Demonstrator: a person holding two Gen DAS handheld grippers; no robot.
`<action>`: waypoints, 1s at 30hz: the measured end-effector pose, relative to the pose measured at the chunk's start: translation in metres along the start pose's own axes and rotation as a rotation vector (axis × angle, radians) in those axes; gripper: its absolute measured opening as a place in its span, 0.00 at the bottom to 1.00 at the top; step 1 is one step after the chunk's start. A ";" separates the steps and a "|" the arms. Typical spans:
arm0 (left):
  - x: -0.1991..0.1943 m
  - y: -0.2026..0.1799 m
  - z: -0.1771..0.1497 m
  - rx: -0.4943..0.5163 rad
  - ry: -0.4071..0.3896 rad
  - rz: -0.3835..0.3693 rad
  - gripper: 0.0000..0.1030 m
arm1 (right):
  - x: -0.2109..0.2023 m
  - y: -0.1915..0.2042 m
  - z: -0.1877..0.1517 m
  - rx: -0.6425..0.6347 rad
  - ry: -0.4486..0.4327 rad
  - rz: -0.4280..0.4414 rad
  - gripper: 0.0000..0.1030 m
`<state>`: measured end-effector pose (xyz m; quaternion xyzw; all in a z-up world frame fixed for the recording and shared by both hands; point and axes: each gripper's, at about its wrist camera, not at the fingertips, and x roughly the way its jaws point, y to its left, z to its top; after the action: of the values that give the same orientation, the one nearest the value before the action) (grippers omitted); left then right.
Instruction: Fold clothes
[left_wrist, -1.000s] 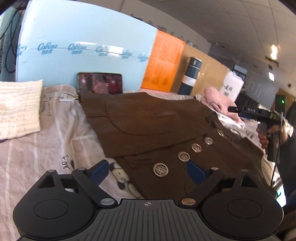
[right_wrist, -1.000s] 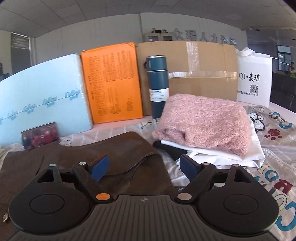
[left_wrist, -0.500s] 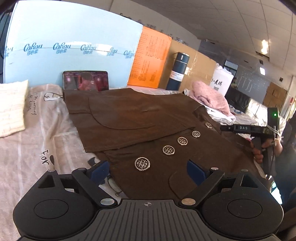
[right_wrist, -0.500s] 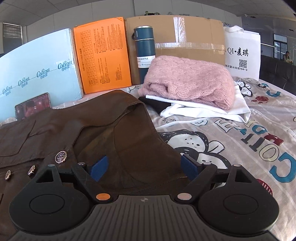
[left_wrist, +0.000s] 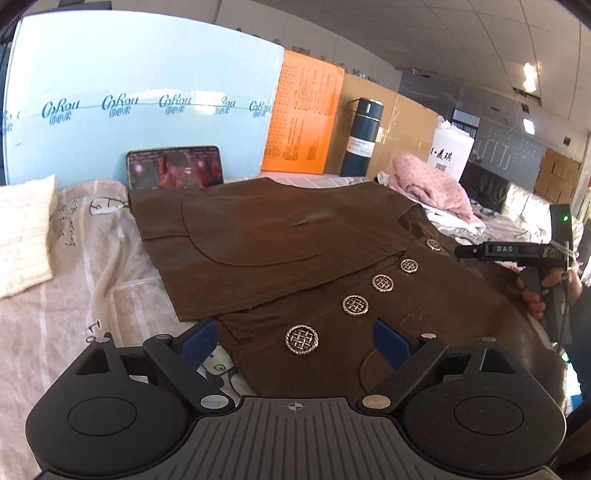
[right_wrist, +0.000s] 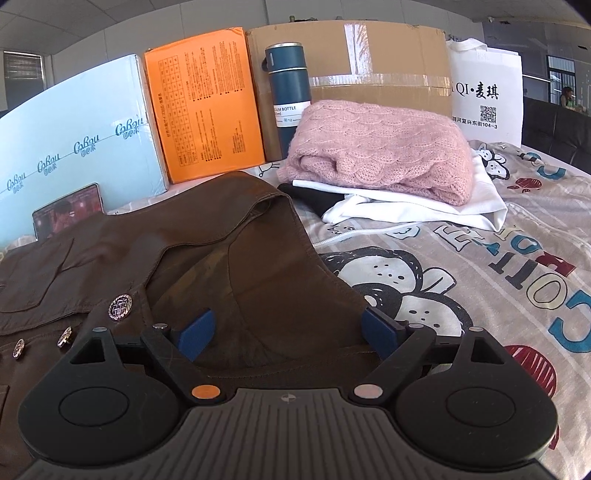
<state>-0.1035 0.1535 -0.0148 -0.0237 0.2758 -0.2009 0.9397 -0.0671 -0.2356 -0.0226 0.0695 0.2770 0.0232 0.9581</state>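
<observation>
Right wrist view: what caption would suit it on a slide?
Open tool poised over the brown jacket on the bed, pink sweater folded behind.

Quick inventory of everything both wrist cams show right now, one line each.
vest: 1, brown, spread on bed sheet
buttons: 5, silver, along vest front
bed sheet: 1, cartoon print, underneath everything
pink sweater: 1, folded atop white garment
bottle: 1, dark blue, upright at back
orange box: 1, back
blue box: 1, light, back left
cardboard box: 1, back
white bag: 1, back right
phone: 1, screen lit, against blue box
cream knit: 1, far left
left gripper: open
right gripper: open
</observation>
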 end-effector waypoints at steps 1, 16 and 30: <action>0.004 -0.003 0.001 0.031 0.020 -0.011 0.90 | 0.000 0.000 0.000 0.001 -0.001 0.000 0.84; -0.005 0.011 -0.008 -0.134 0.027 -0.255 0.80 | 0.000 0.000 -0.001 0.002 0.001 0.002 0.85; -0.022 -0.021 0.015 0.097 -0.100 0.077 0.03 | -0.013 0.003 0.001 -0.051 -0.033 -0.007 0.87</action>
<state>-0.1205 0.1420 0.0122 0.0225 0.2190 -0.1763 0.9594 -0.0774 -0.2336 -0.0142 0.0443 0.2605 0.0257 0.9641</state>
